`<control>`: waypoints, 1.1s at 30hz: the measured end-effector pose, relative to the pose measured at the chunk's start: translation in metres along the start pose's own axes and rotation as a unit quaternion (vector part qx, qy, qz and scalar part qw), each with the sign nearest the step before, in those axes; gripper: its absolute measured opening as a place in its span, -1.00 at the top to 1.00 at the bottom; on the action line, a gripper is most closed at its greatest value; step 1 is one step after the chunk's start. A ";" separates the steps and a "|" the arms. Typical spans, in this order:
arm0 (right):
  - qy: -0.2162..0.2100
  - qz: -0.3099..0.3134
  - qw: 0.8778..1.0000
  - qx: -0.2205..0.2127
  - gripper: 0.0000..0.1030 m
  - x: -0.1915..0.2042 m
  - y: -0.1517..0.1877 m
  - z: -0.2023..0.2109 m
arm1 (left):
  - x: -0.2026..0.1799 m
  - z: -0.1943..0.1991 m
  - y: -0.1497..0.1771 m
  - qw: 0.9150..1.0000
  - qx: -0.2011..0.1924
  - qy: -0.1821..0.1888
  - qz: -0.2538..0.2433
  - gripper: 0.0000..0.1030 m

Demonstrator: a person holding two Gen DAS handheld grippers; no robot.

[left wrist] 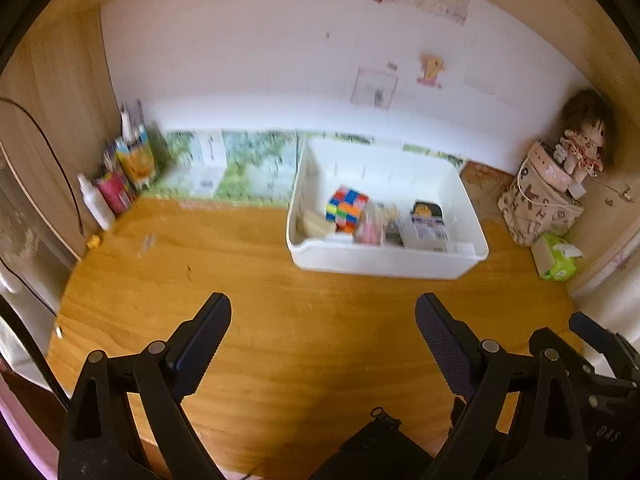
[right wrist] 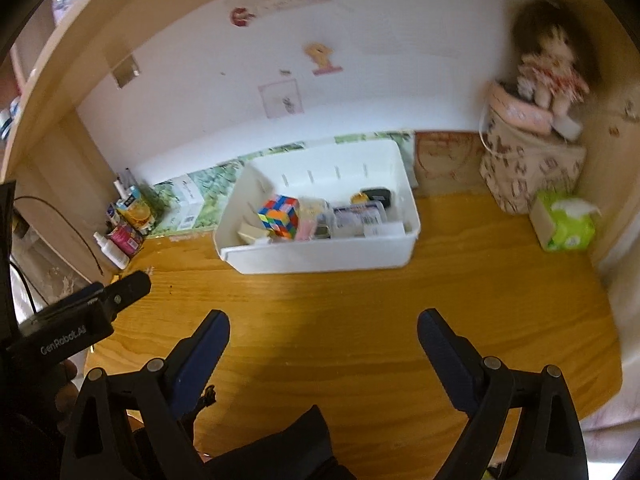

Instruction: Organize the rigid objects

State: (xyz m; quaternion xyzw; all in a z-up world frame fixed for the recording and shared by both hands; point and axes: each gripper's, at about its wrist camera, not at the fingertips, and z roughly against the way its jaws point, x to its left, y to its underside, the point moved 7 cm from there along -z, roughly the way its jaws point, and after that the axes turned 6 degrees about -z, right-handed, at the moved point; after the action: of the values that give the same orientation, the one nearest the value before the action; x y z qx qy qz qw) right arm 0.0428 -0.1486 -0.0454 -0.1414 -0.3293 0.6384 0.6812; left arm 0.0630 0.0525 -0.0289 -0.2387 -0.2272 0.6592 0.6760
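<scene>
A white plastic bin [left wrist: 388, 268] [right wrist: 320, 258] stands at the back of the wooden desk [left wrist: 260, 272]. Inside it lie a multicoloured puzzle cube [left wrist: 347, 208] [right wrist: 280, 216], a cream block [left wrist: 316, 226], a pink item [left wrist: 370, 228], a labelled packet [left wrist: 428, 230] and a small black object [left wrist: 428, 209]. My left gripper [left wrist: 323, 308] hangs open above the bare desk in front of the bin, nothing between its fingers. My right gripper [right wrist: 323, 320] is also open and holds nothing, likewise short of the bin. One finger [right wrist: 128, 286] of the left gripper shows at the left of the right wrist view.
Cartons and pens [left wrist: 132, 160] and a white spray bottle [left wrist: 96, 204] crowd the back left corner. A doll [left wrist: 584, 140] sits on a patterned bag [left wrist: 540, 204] at the back right, with a green tissue pack [left wrist: 558, 258] in front. Side panels wall the desk.
</scene>
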 end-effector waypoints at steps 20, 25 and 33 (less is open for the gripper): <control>0.003 0.016 0.998 0.055 -0.84 0.004 0.012 -0.027 | -0.012 -0.015 0.006 0.999 0.019 -0.014 -0.035 -0.96; 0.005 0.013 0.998 0.061 -0.84 0.002 0.014 -0.030 | -0.013 -0.017 0.007 0.999 0.025 -0.011 -0.036 -0.96; 0.008 0.010 0.998 0.062 -0.84 0.001 0.014 -0.030 | -0.015 -0.018 0.008 0.999 0.027 -0.008 -0.040 -0.96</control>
State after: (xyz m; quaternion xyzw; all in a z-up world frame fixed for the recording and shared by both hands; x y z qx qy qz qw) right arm 0.0506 -0.1390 -0.0765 -0.1071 -0.2827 0.6629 0.6850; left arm 0.0676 0.0373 -0.0476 -0.2056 -0.2241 0.6393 0.7063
